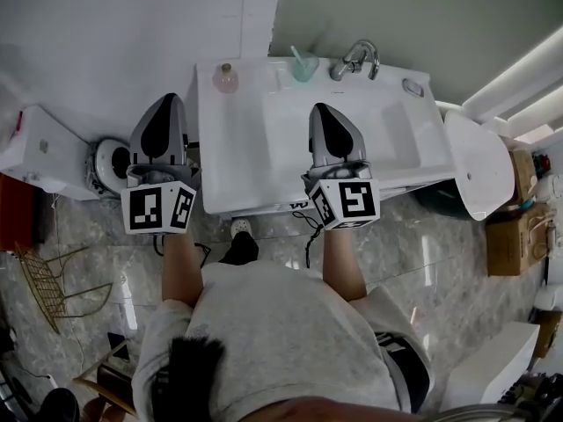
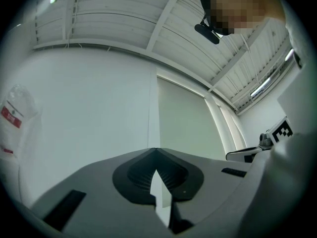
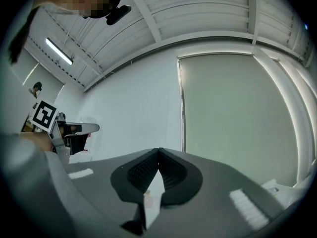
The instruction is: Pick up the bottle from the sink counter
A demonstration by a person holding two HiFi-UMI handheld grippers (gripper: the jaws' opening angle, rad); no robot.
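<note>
While hovering near the front edge of the white sink counter (image 1: 264,139), pressed together on nothing: grey left gripper (image 1: 166,104), centre left; grey right gripper (image 1: 322,112), centre. Stands at the counter's upper left corner, well apart from both: small round pale-pink bottle (image 1: 225,78). Likely risk: reaching in without spreading first, then toppling it or nudging it toward the teal cup (image 1: 303,65).
</note>
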